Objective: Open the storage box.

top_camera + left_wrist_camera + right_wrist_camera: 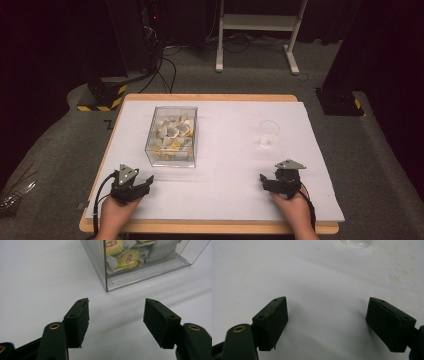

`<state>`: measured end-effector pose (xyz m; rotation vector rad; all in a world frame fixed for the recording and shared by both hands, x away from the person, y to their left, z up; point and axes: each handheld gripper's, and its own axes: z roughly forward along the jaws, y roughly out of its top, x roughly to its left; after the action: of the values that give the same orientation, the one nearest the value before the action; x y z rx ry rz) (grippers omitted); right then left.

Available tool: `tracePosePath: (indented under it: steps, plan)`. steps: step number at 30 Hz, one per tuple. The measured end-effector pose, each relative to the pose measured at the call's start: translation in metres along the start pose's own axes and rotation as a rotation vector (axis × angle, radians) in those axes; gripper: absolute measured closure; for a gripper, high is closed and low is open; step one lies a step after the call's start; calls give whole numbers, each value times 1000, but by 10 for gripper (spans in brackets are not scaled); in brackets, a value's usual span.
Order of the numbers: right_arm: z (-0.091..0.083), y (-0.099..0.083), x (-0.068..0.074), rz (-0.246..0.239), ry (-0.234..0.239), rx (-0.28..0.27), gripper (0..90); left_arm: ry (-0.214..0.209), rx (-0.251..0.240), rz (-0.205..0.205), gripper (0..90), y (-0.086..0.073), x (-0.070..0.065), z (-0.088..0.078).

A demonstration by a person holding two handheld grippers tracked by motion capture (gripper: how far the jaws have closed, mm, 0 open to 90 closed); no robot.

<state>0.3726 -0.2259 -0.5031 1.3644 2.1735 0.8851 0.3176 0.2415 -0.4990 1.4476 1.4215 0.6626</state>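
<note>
A clear plastic box (pixel 171 136) holding several yellow and white tea bags stands on the left half of the white table (pixel 225 170). An empty clear glass (pixel 268 134) stands upright to the right of it. My left gripper (pixel 142 184) rests near the front left edge, a short way in front of the box. In the left gripper view it is open (pixel 116 315) with nothing between its pads, and a corner of the box (pixel 140 262) lies just ahead. My right gripper (pixel 272 181) sits near the front right, open (pixel 327 315) and empty, with the glass base (pixel 355 243) ahead.
Beyond the table's far edge stand a white metal frame (pixel 260 22), a black and yellow striped base (pixel 102 95) on the left with cables, and a dark base (pixel 340 102) on the right. Bare white surface lies between the two grippers.
</note>
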Motion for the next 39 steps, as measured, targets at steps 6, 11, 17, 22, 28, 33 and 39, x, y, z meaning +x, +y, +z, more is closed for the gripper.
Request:
tracePosePath:
  steps: [6,11,17,22,28,33,39]
  plan:
    - [0,0,0,0,1,0,176,-10,-10,5,377,2,-5,-3]
    - [0,0,0,2,1,-1,176,-29,-22,-21,388,4,-10,-4]
    - [0,0,0,1,1,-2,177,-49,-26,-22,400,5,-14,-6]
    - [0,-1,0,0,0,-2,177,-55,-28,-1,400,4,-19,-7]
    - [0,-1,0,0,-1,-3,177,-65,-39,1,377,2,-28,-6]
    - [0,-1,0,2,-2,-2,177,-76,-31,7,371,1,-33,-6]
    - [0,-1,1,3,-3,-2,178,-96,-36,-9,366,0,-41,-5]
